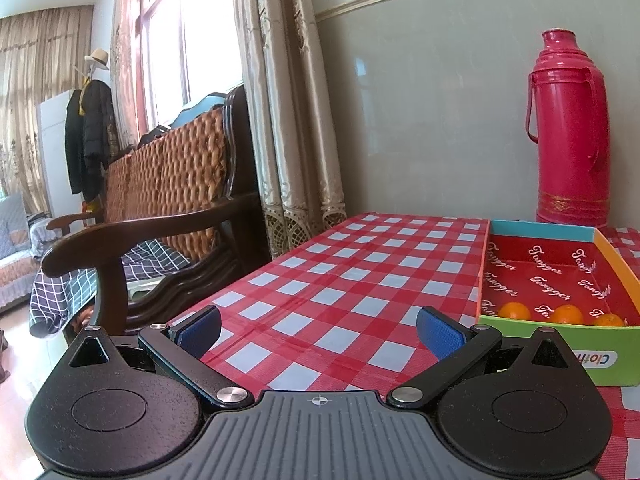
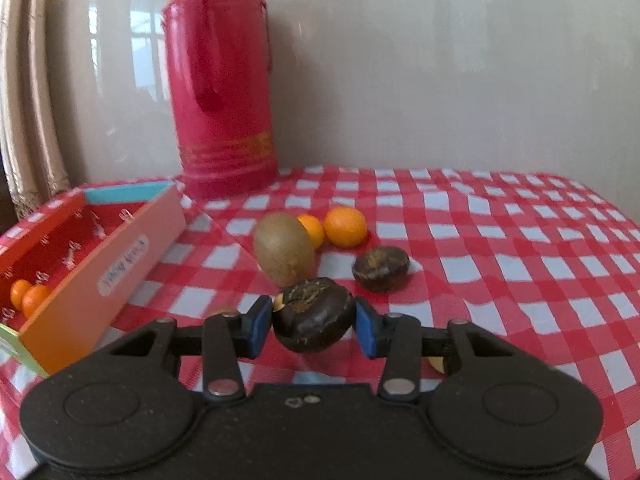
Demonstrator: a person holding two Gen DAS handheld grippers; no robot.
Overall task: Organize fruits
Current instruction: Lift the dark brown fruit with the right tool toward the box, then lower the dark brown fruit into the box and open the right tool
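The dark brown, flattened round water chestnut (image 2: 314,314) sits between the blue pads of our right claw (image 2: 314,322), clenched on its sides and, as far as we can tell, lifted just clear of the red-and-white checked bench (image 2: 500,248). Our left claw (image 1: 318,330) hangs released, jaws wide, over bare cloth beside the shallow cardboard box with red lining (image 2: 132,240).

To do this step well, we judge we should keep the squeeze steady, since the pads meet the fruit near its widest part and its glossy skin may slip. We carry it left and high enough to clear the orange side wall of the box, then lower it onto open red lining away from the small oranges (image 2: 30,298) clustered at the near end.

For room: a fuzzy brown oval kiwi (image 2: 284,250) stands close ahead, with a second dark chestnut (image 2: 381,269) and two loose oranges (image 2: 345,227) behind it, so we lift before swinging. The tall pink thermos flask (image 2: 222,92) stands well behind, near the box's far corner, and the bench to the right lies open
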